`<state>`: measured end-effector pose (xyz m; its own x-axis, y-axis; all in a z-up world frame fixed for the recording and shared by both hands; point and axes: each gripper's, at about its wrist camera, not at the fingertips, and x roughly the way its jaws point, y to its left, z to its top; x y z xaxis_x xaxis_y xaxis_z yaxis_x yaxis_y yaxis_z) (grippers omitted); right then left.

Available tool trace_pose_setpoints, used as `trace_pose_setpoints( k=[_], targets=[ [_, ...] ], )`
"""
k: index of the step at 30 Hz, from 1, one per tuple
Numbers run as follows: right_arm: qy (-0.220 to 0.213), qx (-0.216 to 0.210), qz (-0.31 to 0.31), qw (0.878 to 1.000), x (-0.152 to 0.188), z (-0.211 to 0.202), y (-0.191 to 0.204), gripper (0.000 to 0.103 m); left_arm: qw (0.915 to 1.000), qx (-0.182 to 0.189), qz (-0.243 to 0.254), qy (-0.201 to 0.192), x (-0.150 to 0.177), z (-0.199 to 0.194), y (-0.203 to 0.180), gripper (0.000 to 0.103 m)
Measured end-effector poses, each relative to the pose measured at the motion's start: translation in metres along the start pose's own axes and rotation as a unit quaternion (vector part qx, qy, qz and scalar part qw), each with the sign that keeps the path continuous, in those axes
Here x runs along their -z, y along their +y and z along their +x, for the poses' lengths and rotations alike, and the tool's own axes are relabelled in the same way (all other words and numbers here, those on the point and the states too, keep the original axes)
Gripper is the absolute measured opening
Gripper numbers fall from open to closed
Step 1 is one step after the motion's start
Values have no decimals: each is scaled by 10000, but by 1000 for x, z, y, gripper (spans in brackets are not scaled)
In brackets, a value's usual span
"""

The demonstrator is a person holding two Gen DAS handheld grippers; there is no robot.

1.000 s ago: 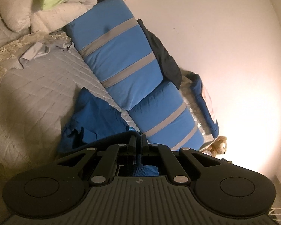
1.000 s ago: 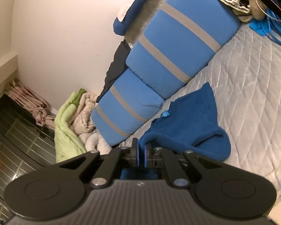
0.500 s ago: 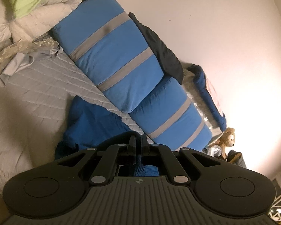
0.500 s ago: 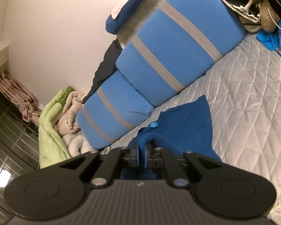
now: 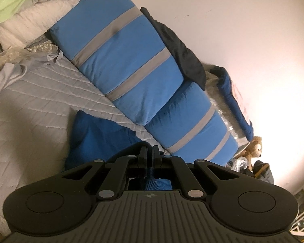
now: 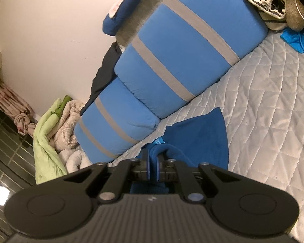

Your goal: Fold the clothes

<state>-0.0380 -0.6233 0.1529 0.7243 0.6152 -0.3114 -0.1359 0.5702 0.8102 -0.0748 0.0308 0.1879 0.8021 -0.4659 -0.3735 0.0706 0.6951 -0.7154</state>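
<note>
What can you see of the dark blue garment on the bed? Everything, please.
The dark blue garment looks like soft fleece, with a small light-blue tag near its edge. It lies partly spread on the white quilted bedcover, close to the striped blue cushions; contact with them can't be told. One corner points away up the bed. The left gripper and right gripper are each shut on a bunched edge of it, lifting the near side.

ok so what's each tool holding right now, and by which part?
Both tools are shut on the blue garment. The right tool pinches a rolled edge near its label; the left tool pinches another edge, though which part is hidden.
</note>
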Motion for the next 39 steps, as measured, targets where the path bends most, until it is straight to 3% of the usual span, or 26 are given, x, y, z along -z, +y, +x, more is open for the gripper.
trace_pose_setpoints(
  k=[8, 15, 17, 18, 20, 22, 23, 33, 36, 39],
  targets=[
    [37, 148, 323, 9994, -15, 30, -14, 7, 9995, -235, -29, 191, -16, 40, 11, 4],
    [201, 460, 248, 9984, -24, 69, -22, 7, 9969, -625, -278, 395, -18, 82, 38, 5],
    [298, 577, 331, 9973, -25, 81, -30, 12, 9961, -669, -399, 425, -14, 92, 46, 6],
    [352, 660, 456, 9962, -25, 87, -35, 21, 9956, -681, -456, 452, -13, 96, 50, 7],
    [363, 758, 787, 9933, -25, 95, -48, 71, 9950, -715, -520, 456, -10, 99, 54, 24],
    [268, 894, 969, 9909, -27, 96, -57, 98, 9953, -746, -516, 351, -8, 96, 56, 36],
    [234, 960, 996, 9901, -28, 96, -60, 102, 9953, -766, -490, 331, -8, 94, 56, 42],
    [207, 1188, 47, 9927, -27, 70, -38, 103, 9895, -1302, 499, 385, -5, 75, 42, 46],
    [282, 1207, -189, 9921, -25, 67, -32, 103, 9798, -1577, 1162, 410, 2, 74, 30, 46],
    [370, 1277, -580, 9894, -22, 65, -24, 103, 9629, -1841, 1922, 440, 11, 75, 15, 46]
  ],
)
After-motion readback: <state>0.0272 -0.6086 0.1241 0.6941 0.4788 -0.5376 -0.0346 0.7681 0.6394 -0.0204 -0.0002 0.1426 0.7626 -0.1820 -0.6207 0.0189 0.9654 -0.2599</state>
